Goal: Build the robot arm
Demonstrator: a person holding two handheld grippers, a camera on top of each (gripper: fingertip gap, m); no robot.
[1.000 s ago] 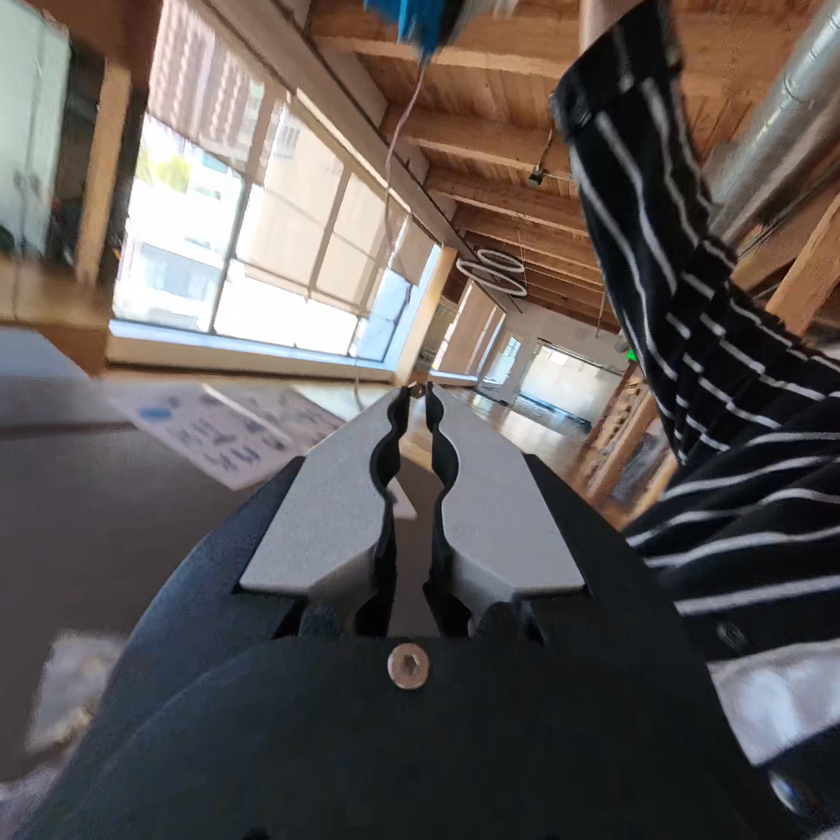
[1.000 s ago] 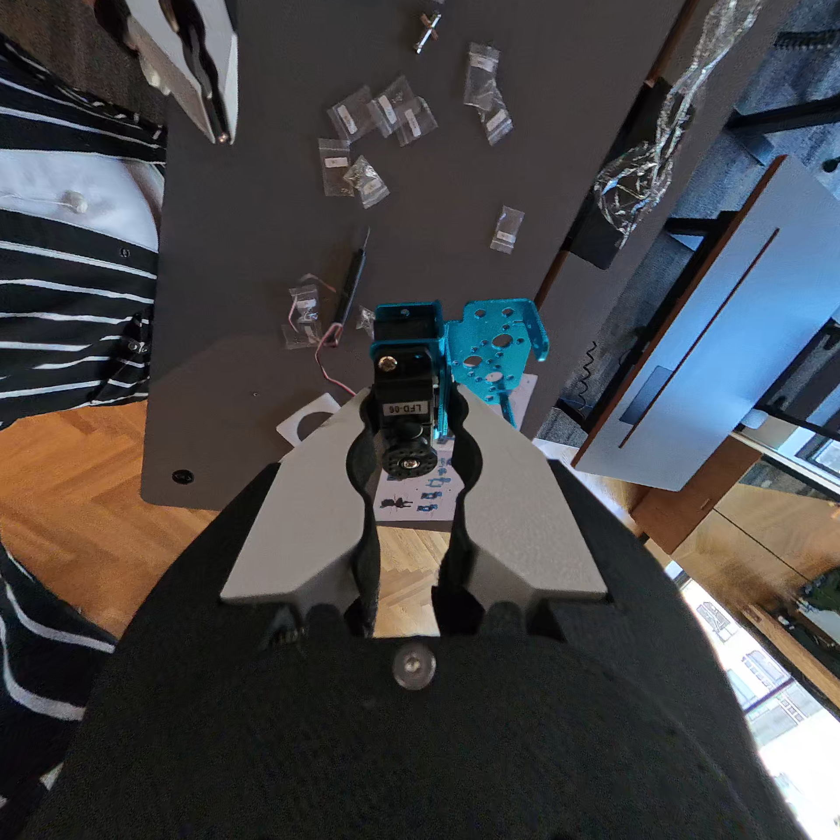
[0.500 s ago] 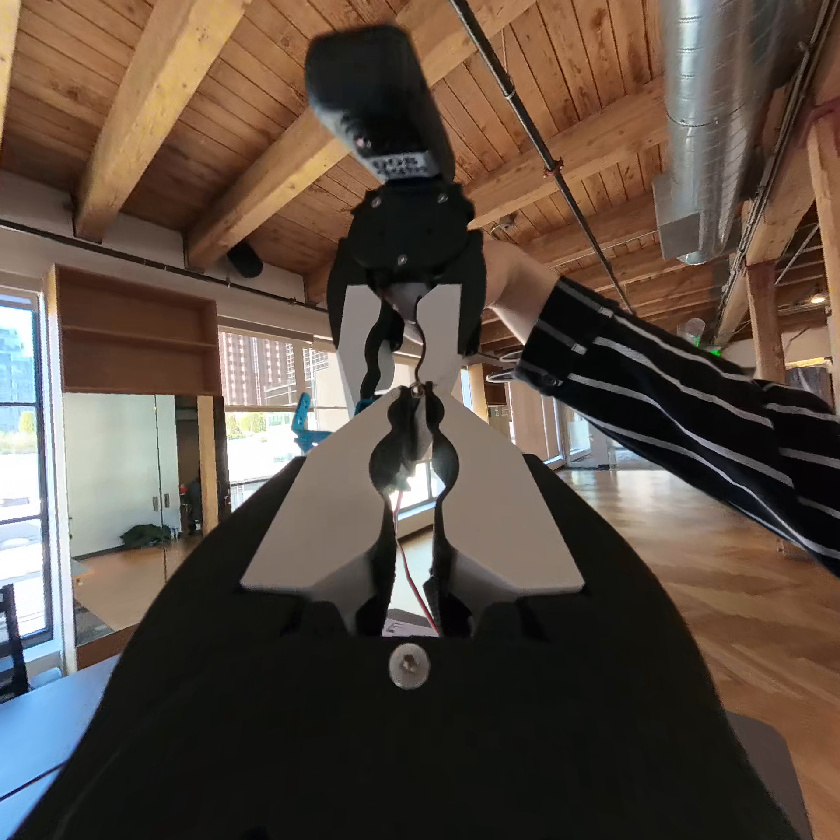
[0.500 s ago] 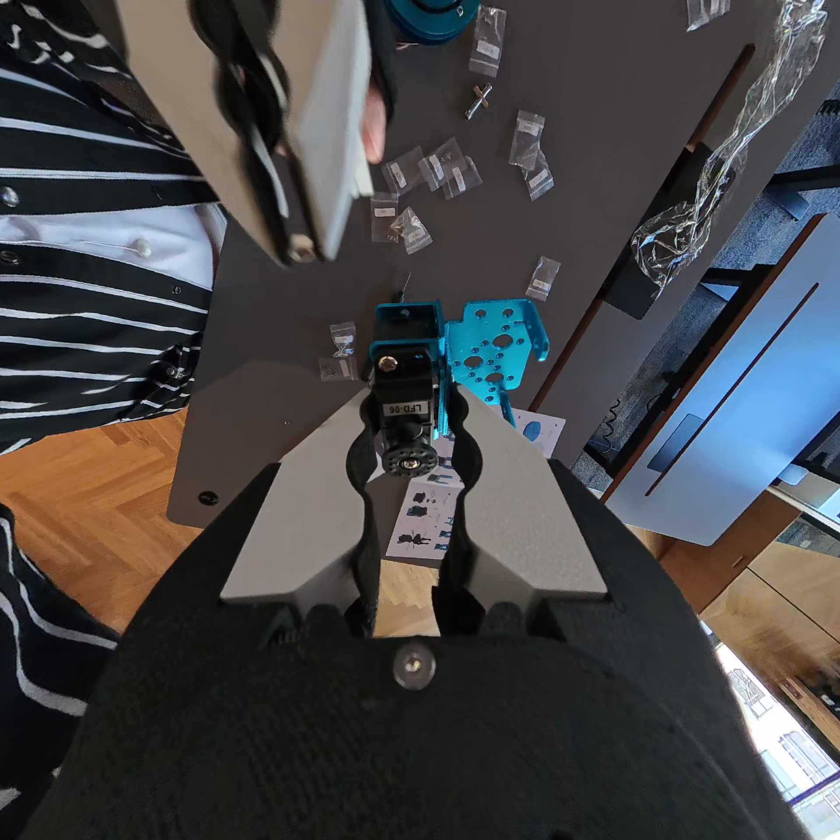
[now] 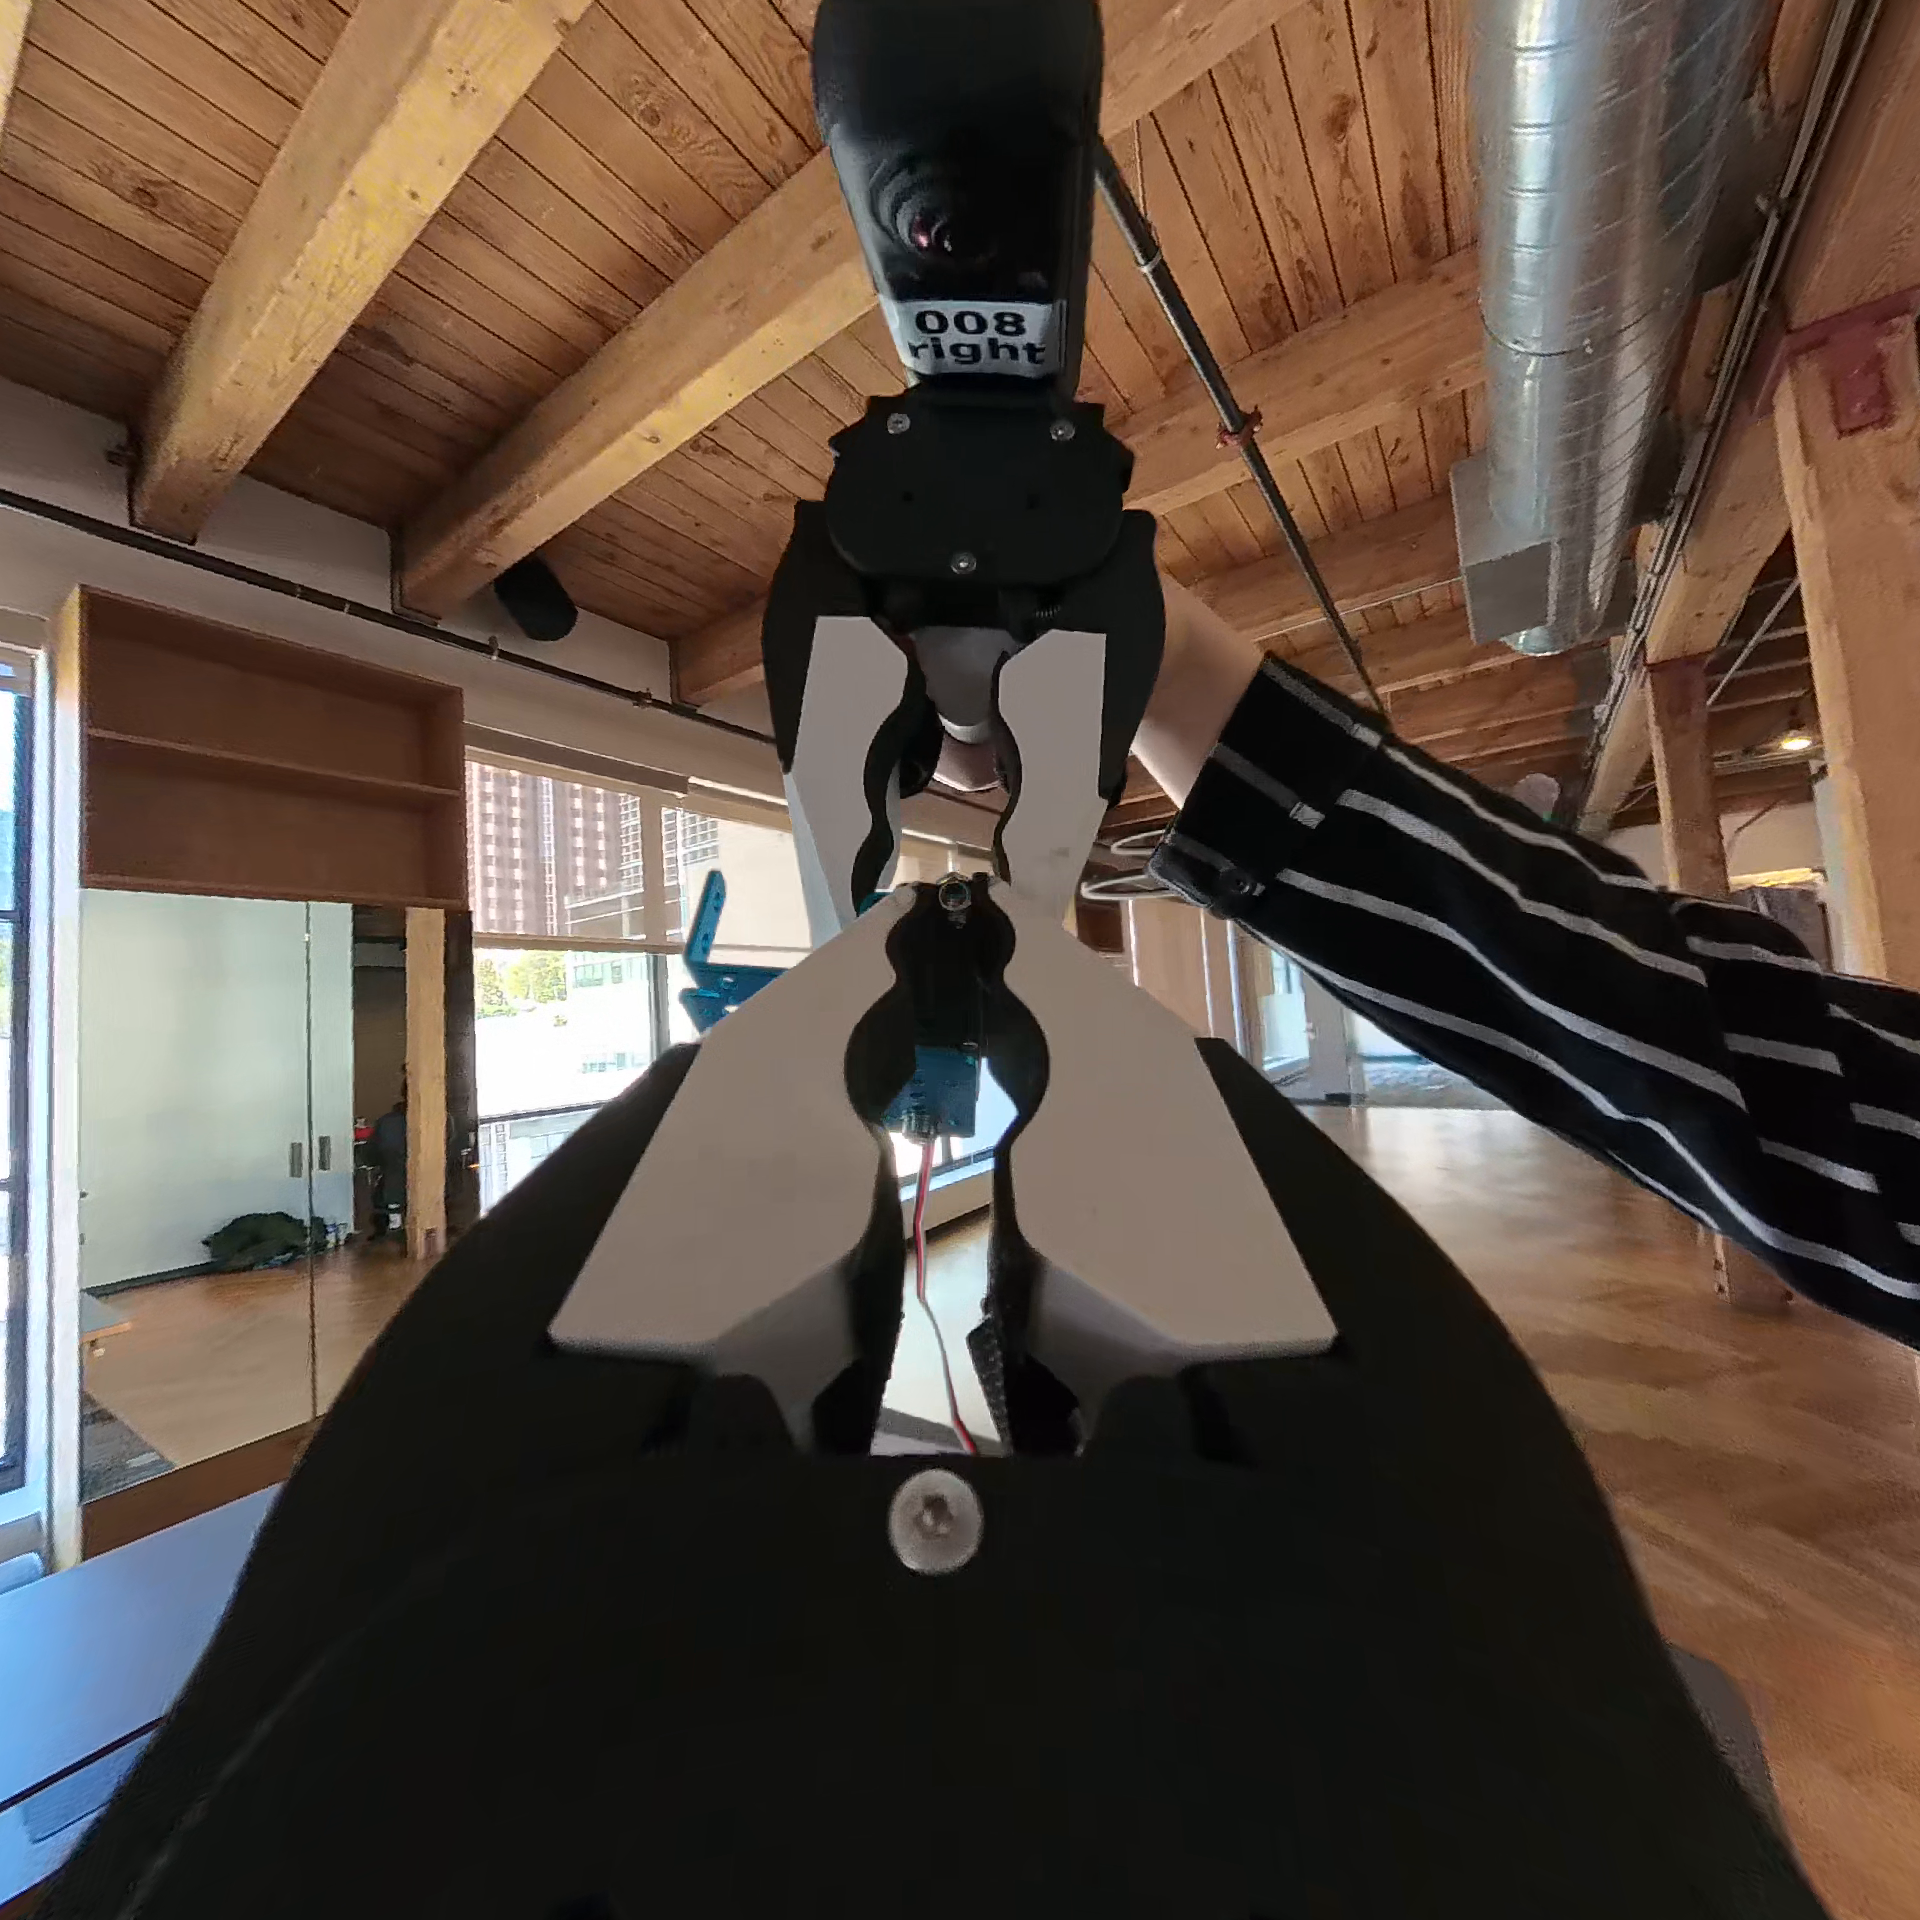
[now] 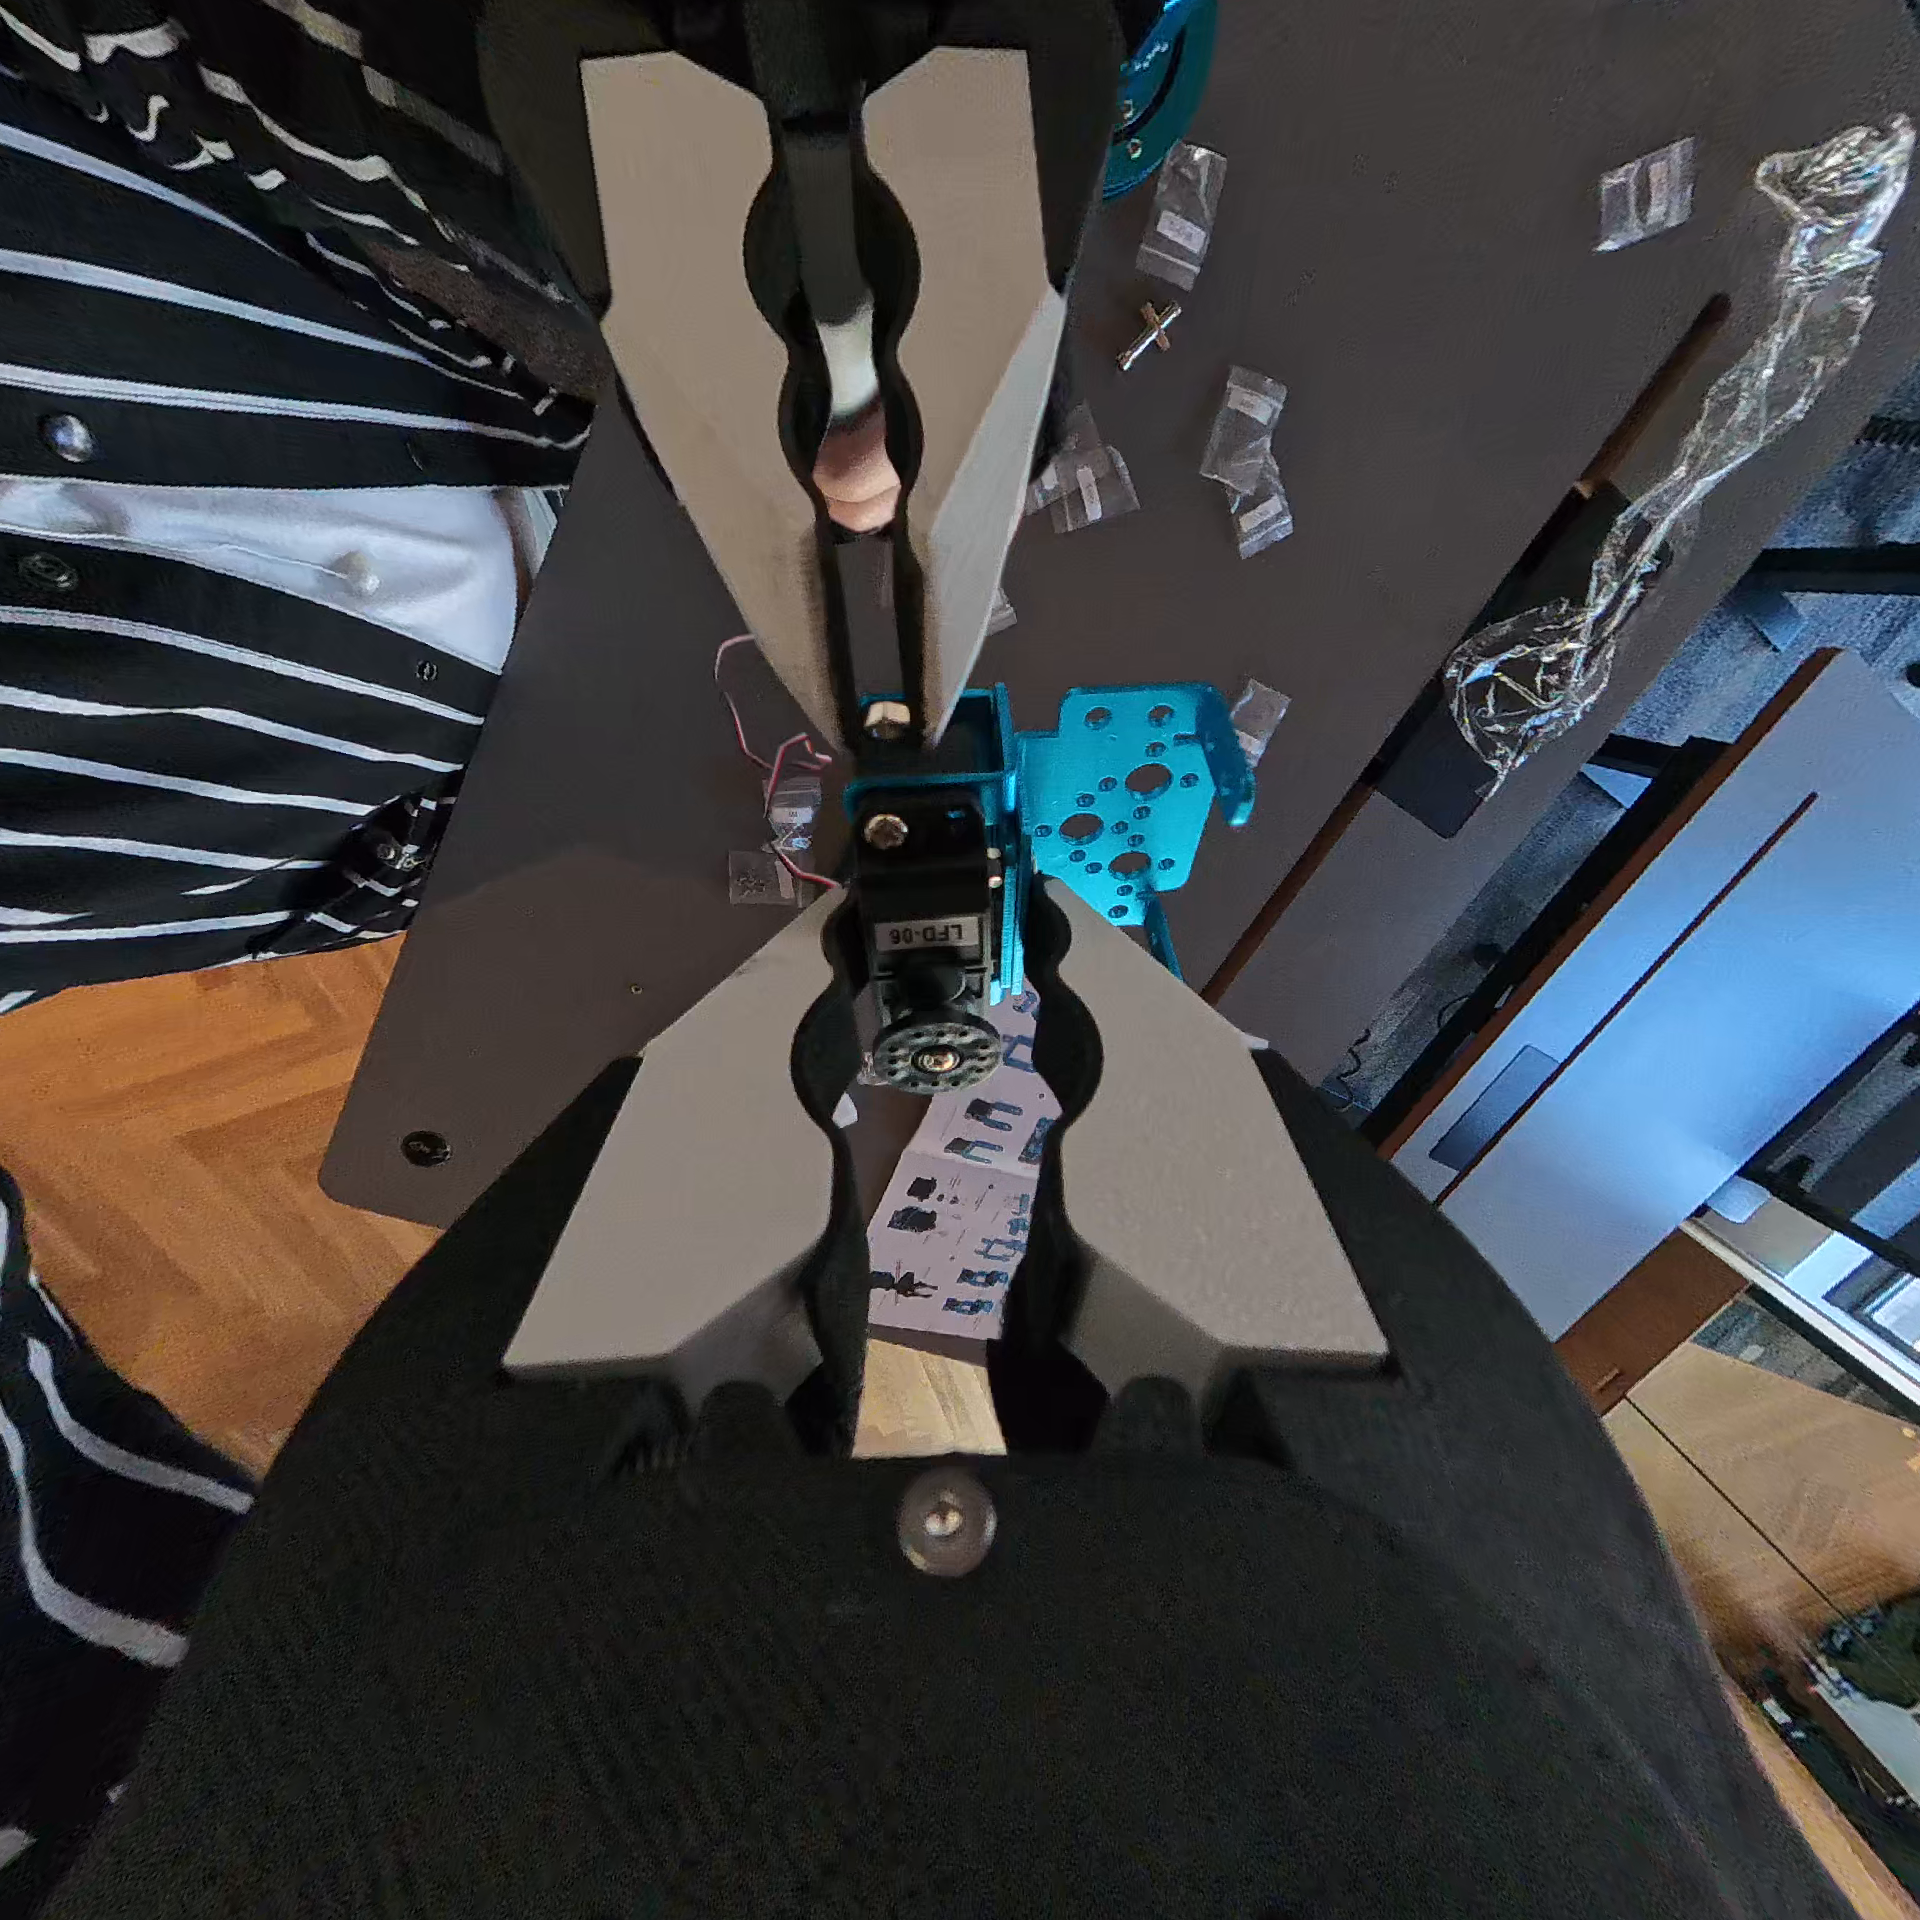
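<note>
My right gripper (image 6: 940, 904) is shut on a black servo (image 6: 920, 966) that sits in a blue metal bracket (image 6: 1127, 800), held in the air above the table. My left gripper (image 6: 888, 727) comes in from the far side, tip to tip with the right one. It is shut on a small silver fastener (image 5: 951, 894) that touches the top end of the bracket. In the left wrist view the right gripper (image 5: 940, 883) points down at my left gripper (image 5: 951, 902), with the servo (image 5: 940, 1081) showing between the left fingers. A red and white wire (image 5: 930, 1247) hangs from the servo.
Below lies a dark grey table (image 6: 623, 935) with several small clear parts bags (image 6: 1247, 457), a cross-shaped metal tool (image 6: 1148, 332), a printed sheet (image 6: 956, 1216) and crumpled clear wrap (image 6: 1662, 520). A person in a striped shirt (image 6: 208, 623) stands at the left. Wood floor surrounds the table. The left gripper's tips are roughly 5 cm from the right gripper's.
My left gripper has swung up from low over the table and closed in on the right gripper. Its tips now touch the bracket's end. The right gripper has kept its hold on the servo.
</note>
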